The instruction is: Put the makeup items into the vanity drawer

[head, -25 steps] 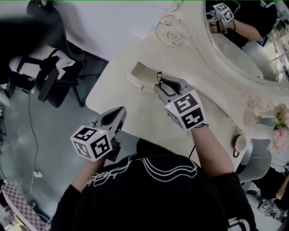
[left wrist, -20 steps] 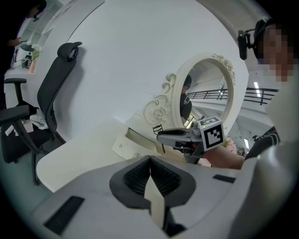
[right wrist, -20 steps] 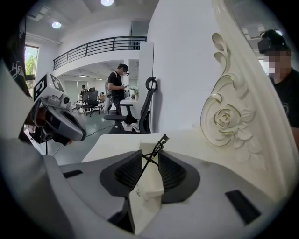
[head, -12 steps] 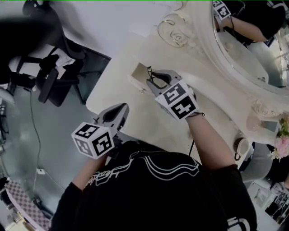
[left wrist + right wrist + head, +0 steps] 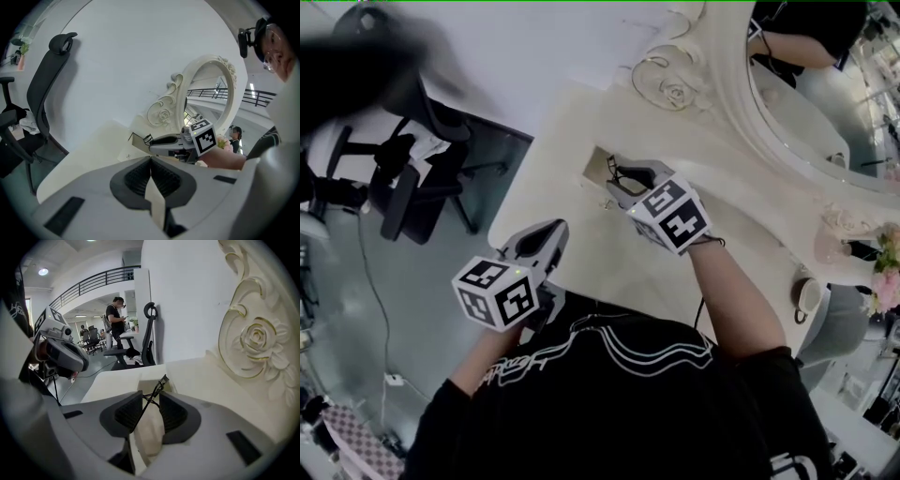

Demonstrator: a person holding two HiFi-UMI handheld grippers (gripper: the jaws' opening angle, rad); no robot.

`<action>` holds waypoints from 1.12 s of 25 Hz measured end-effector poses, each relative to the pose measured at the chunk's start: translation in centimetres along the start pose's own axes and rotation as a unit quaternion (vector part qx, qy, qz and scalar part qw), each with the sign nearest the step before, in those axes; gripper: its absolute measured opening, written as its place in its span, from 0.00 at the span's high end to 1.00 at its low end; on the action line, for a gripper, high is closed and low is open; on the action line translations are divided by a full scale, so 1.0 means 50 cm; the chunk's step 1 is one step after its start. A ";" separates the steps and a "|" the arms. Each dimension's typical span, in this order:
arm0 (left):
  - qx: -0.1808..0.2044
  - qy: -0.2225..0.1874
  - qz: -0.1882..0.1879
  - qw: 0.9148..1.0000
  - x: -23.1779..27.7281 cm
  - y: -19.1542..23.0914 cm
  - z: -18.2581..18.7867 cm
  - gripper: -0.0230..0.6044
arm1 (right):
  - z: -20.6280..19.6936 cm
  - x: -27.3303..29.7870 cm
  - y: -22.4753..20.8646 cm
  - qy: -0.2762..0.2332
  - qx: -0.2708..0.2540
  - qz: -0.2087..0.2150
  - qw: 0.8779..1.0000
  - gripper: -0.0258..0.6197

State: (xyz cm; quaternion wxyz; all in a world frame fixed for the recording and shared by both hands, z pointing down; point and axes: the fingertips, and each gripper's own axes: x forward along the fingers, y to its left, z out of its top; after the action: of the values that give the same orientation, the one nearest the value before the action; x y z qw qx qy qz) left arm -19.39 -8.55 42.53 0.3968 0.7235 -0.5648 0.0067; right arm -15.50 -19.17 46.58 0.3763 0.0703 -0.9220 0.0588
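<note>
While pinched in right gripper (image 5: 149, 401), curler (image 5: 157, 385) hangs over the open drawer (image 5: 592, 157) | right jaws: clamped on curler's thin black wire | left gripper (image 5: 151, 161): clenched, empty, at vanity (image 5: 581, 234) front edge | chair (image 5: 412, 178) beyond

Illumination: bright, even, diffuse; shadows soft. Head view: office chair (image 5: 389, 70) at upper left motion-blurred. Gripper views: strong fisheye distortion, dark vignetted corners; ceiling lamp (image 5: 43, 272) flares slightly.

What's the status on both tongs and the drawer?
Left tongs shut, empty. Right tongs shut on black wire eyelash curler, at open cream drawer. Nothing in the way.
</note>
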 end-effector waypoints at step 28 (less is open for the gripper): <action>0.077 0.026 -0.092 0.992 0.041 -0.068 0.065 0.93 | -0.036 -0.203 -0.006 -0.046 0.075 -0.108 0.990 0.63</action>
State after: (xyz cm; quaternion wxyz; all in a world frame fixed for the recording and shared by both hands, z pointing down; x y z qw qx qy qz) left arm -17.27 -11.95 39.34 0.3534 0.8004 -0.4831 0.0327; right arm -7.03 -18.32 40.73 0.3313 0.1999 -0.9183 0.0841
